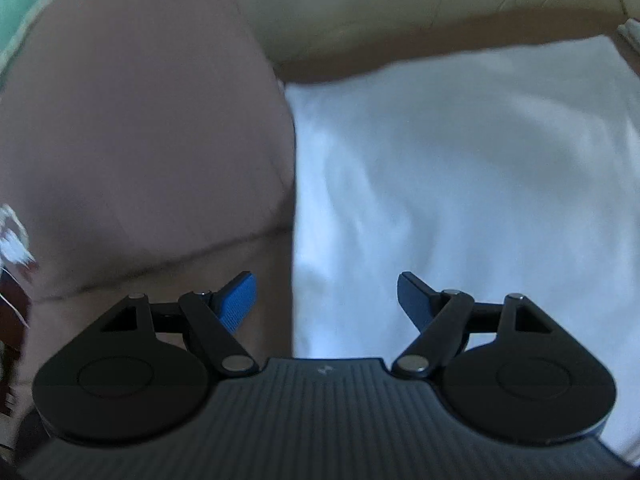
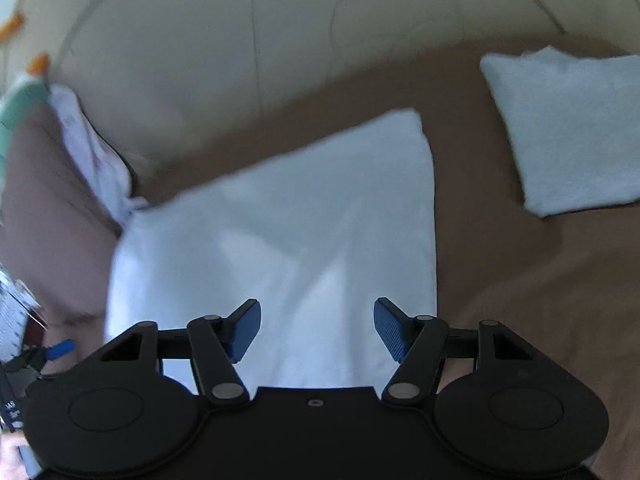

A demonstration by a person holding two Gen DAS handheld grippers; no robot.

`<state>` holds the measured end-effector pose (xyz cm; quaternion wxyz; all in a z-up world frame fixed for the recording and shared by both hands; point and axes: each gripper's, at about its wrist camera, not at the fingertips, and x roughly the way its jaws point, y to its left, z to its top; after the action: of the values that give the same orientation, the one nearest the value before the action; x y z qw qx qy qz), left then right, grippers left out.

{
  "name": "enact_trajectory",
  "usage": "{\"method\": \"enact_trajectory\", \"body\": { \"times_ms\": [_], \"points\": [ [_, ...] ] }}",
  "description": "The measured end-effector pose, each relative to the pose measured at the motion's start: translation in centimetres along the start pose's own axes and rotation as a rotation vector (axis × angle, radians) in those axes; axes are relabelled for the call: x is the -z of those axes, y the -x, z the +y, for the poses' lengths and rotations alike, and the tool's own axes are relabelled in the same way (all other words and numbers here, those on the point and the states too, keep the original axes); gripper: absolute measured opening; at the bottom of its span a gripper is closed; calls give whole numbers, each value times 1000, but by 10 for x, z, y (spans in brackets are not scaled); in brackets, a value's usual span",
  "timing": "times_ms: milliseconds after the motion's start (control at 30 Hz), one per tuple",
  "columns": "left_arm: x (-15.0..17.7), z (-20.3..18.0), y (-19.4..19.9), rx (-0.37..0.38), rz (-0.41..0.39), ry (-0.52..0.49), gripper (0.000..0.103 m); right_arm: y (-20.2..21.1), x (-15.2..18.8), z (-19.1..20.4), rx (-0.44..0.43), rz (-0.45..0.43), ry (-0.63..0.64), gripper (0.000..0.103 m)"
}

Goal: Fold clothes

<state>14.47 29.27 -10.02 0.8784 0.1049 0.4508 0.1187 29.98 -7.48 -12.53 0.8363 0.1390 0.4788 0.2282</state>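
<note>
Brown bed (image 2: 520, 280): white cloth (image 2: 288, 232) lies flat, partly folded; smaller folded piece (image 2: 568, 132) sits apart. Left hand-held gripper (image 1: 326, 300) and right hand-held gripper (image 2: 317, 326) both released, empty. More folds probably left.

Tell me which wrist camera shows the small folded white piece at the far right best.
The right wrist view: the small folded white piece lies whole on the brown cover, apart from the large white cloth. The left wrist view shows at most a sliver at its right edge; I cannot tell if that is it.
</note>
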Motion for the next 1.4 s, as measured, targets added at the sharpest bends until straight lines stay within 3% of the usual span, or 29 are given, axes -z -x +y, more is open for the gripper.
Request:
{"method": "enact_trajectory", "body": {
  "times_ms": [233, 367, 433, 533, 633, 700, 800, 833, 867, 900, 933, 967, 1067, 1400],
  "points": [
    [-21, 21, -46, 22, -54, 69, 78, -30, -29, -17, 80, -76, -30, 69],
    [-46, 29, -60, 152, -76, 47, 77, -51, -45, -29, 120, -59, -28, 69],
    [-55, 25, -64, 159, -81, 15, 77, -60, -46, -32, 153, -43, 5, 69],
    [-57, 21, -68, 106, -83, -12, 77, -71, -47, -40, 193, -56, 19, 69],
    [-49, 7, -72, -38, -120, -57, 77, -80, -55, -48, 161, -95, -29, 74],
    [-42, -6, -74, -92, -141, -84, 79, -87, -64, -47, 154, -107, -41, 78],
    [-40, -16, -82, -84, -134, -97, 86, -98, -72, -37, 164, -134, 0, 77],
    [-41, -16, -83, -69, -128, -82, 83, -101, -73, -32, 180, -143, 32, 68],
    [-44, -14, -82, -58, -119, -60, 60, -104, -73, -26, 196, -148, 84, 48],
    [-47, -14, -79, -64, -109, -43, 36, -107, -73, -18, 212, -150, 142, 36],
    [-47, -13, -74, -59, -108, -26, 25, -110, -72, -11, 227, -153, 199, 9],
    [-48, -12, -67, -35, -115, 2, 10, -112, -70, -4, 245, -158, 249, 9],
    [-43, -17, -44, -29, -176, 18, 5, -100, -57, 19, 252, -215, 327, 9],
    [-19, 10, 33, 0, -277, 131, 5, 6, -1, 56, -52, -382, 210, 8]
  ]
}}
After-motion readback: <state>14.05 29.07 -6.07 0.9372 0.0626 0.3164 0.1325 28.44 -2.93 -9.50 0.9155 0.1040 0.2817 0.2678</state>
